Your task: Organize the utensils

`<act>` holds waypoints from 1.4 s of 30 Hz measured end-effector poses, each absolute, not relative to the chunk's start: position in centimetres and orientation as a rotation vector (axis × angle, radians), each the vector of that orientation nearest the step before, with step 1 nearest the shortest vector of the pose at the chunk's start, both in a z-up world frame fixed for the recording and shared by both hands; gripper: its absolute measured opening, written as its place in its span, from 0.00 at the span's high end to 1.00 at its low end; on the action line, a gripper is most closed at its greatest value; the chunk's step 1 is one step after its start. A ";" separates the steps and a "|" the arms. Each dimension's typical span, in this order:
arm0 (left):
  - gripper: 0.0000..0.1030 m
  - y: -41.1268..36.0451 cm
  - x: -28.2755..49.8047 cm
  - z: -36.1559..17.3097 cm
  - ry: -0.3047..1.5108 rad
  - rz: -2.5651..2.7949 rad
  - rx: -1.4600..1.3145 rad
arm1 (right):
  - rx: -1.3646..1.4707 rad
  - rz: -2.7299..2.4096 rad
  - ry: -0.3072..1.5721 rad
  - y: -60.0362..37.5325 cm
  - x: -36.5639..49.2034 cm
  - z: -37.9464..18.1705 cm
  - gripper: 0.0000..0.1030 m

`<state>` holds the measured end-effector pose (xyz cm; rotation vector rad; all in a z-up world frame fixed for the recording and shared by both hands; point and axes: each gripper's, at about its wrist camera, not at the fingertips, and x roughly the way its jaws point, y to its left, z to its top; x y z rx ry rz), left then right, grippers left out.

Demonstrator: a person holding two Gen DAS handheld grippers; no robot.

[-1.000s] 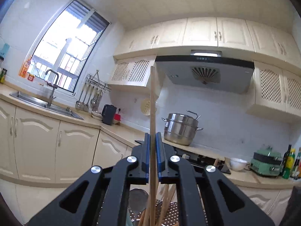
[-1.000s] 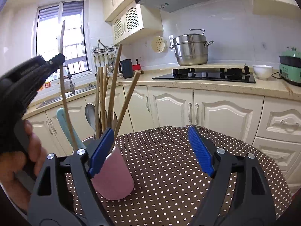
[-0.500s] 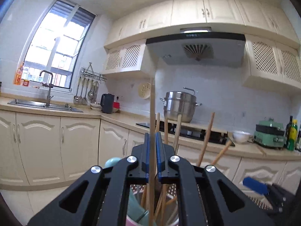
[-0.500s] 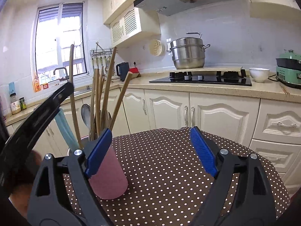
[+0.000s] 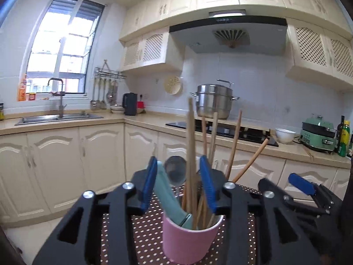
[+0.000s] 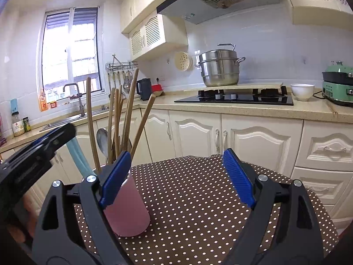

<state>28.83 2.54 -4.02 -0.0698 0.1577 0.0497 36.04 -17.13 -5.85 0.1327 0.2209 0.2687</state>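
Note:
A pink cup (image 5: 189, 238) stands on the brown polka-dot tablecloth (image 5: 141, 231) and holds several wooden chopsticks, a teal-handled utensil (image 5: 167, 194) and a metal spoon (image 5: 175, 172). My left gripper (image 5: 178, 183) hovers just over the cup, its jaws opening. One tall chopstick (image 5: 190, 150) rests in the cup and rises between the blue pads, with a gap on each side. In the right wrist view the cup (image 6: 128, 207) sits by the left finger of my right gripper (image 6: 176, 176), which is open and empty over the cloth. The left gripper (image 6: 39, 152) shows at the left there.
The round table's cloth (image 6: 198, 198) stretches to the right of the cup. Behind it run cream cabinets, a counter with a black hob (image 6: 233, 97), a steel pot (image 6: 220, 68), a white bowl (image 6: 302, 90) and a sink (image 5: 59, 117) under the window.
The left gripper sank toward the cup with the chopstick, and its jaws have parted from it; the stick now stands in the cup. The right gripper stayed nearly still.

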 end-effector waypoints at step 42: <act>0.10 3.3 0.9 6.4 0.026 -0.024 0.034 | 0.079 0.298 0.064 -16.4 7.3 4.9 0.09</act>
